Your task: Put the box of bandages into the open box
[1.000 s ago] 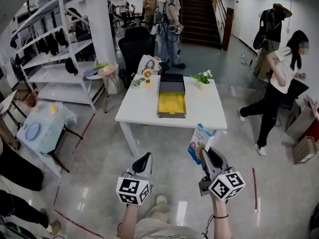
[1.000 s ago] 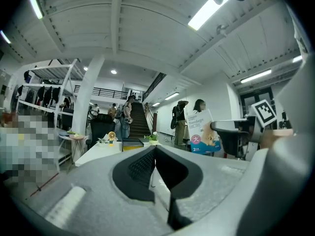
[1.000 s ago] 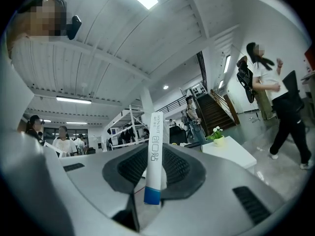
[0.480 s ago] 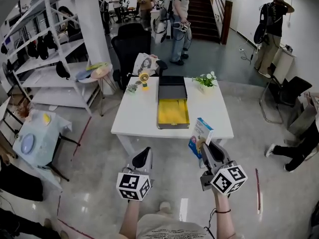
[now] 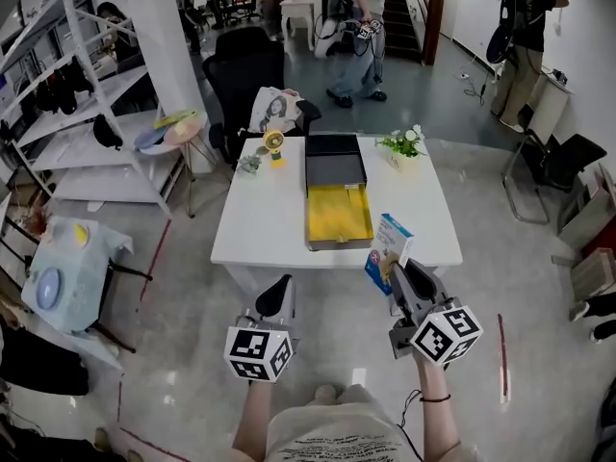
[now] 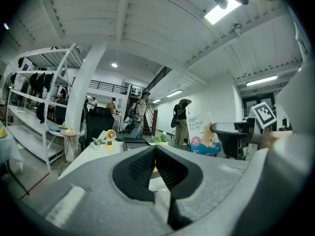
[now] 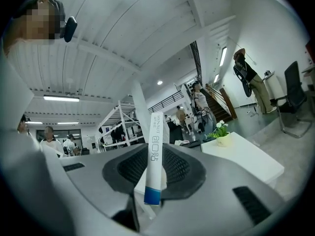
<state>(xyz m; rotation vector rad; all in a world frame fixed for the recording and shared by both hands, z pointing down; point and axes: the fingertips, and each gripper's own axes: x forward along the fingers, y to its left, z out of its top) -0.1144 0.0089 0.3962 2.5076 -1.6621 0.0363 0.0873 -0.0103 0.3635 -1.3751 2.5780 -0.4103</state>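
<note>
The bandage box, white and blue, stands upright in my right gripper, which is shut on it in the air just off the white table's near right edge. In the right gripper view the box's narrow edge rises between the pads. On the table's middle lies the open box with a yellow inside, its dark lid folded back behind it. My left gripper hangs lower left of the table, shut and empty. From the left gripper view, its pads meet at the tips, and the bandage box shows to the right.
A potted plant and a small yellow fan stand at the table's far edge. Behind it is a black office chair, shelving at the left and a folding chair at the right. A person stands at the back.
The table has come closer in the head view, with both grippers carried towards it. The bandage box stays held in the right gripper. The person at the right has left the view.
</note>
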